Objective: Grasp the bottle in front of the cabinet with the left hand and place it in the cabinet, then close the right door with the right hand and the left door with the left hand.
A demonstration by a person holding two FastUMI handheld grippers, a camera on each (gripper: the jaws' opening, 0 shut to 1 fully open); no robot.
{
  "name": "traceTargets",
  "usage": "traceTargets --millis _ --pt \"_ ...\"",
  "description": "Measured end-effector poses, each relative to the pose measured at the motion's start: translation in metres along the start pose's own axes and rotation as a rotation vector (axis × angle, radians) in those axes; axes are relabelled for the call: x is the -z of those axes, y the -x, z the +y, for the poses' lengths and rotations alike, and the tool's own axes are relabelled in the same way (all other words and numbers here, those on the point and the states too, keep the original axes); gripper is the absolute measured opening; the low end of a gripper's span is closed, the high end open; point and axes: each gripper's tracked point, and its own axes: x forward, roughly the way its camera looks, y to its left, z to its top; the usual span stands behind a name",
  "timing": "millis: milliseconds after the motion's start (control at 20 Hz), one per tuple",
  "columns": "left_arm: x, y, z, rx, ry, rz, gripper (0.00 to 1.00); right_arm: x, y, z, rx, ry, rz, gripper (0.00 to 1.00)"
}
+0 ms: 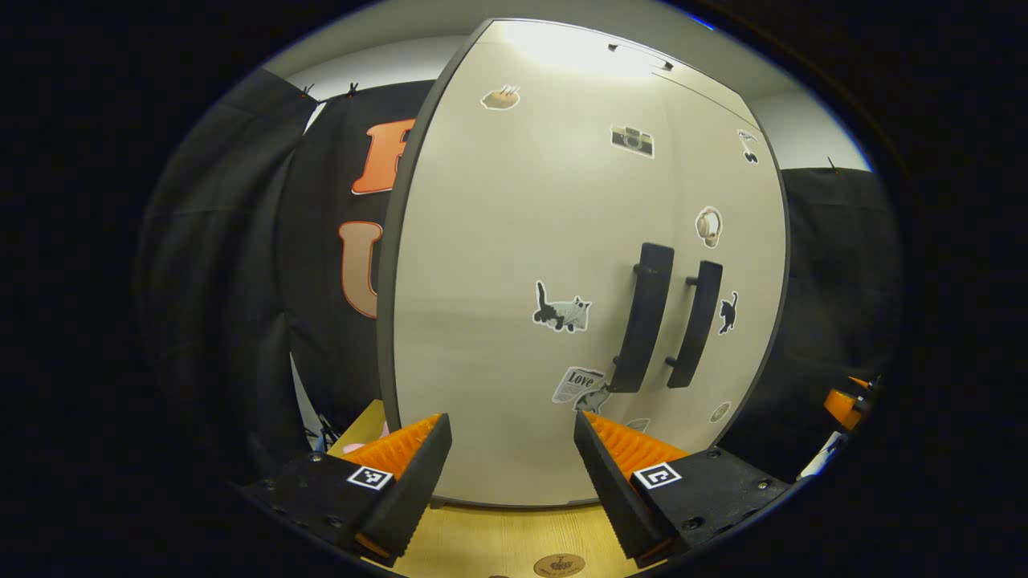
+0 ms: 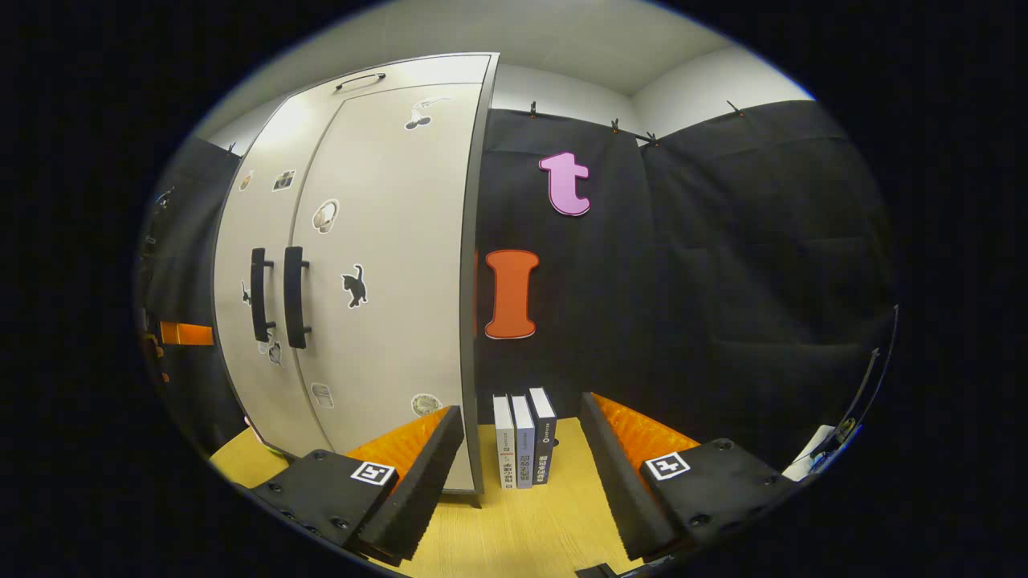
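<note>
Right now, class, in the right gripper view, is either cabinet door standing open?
No: both cabinet doors sit flush and shut, their two dark handles side by side at the seam.

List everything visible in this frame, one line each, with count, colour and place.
cabinet: 1, pale beige with dark edges, standing on the table, both doors closed
door handles: 2, black, vertical, side by side at the door seam
stickers: several, mostly black and white, scattered on the doors
books: 3, white, grey and dark, upright right of the cabinet
table: 1, light wood
left gripper: fingers apart, empty, facing the doors
right gripper: fingers apart, empty, facing the books
</note>
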Motion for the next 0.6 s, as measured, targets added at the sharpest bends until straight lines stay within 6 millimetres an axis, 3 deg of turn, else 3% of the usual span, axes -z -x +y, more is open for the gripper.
traceTargets --millis 600 --pt "-0.023 0.009 -0.007 0.051 0.012 -0.105 0.94 -0.031 0.028 0.01 -0.018 -0.005 -0.06 0.97"
